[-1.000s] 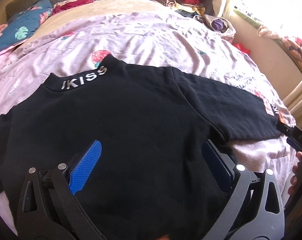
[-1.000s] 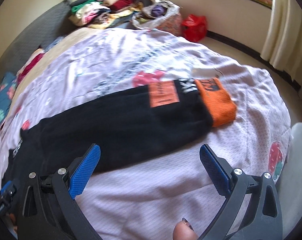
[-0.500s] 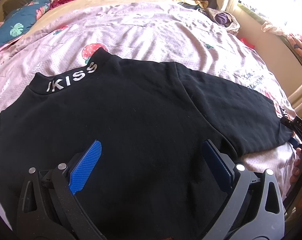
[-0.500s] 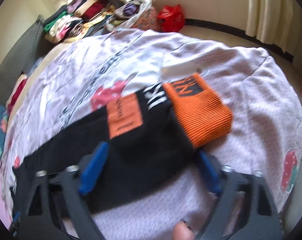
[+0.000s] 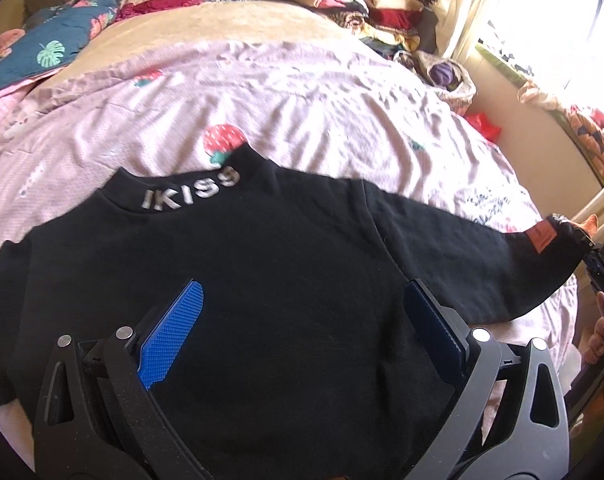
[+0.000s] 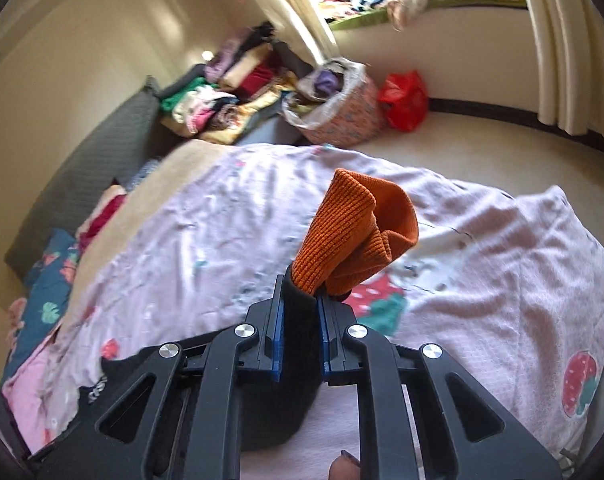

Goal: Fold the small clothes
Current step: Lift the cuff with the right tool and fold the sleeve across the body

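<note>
Since the earlier frame the right gripper (image 6: 298,300) has just been closing and now pinches the black sleeve (image 6: 298,344), ribbed orange cuff (image 6: 353,236) bunched above the pink bedspread (image 6: 501,248). Left view: left gripper (image 5: 302,312) gapes wide over the flat black sweater (image 5: 262,280).

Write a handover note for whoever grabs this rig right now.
Right gripper: jaws have just closed on the black sleeve near its orange cuff, which stands clear of the bed.
Left gripper: jaws open, over the body of the black sweater, holding nothing.
Sweater lies flat on the pink strawberry sheet.
Done: sleeve picked up. Left: every fold.
</note>
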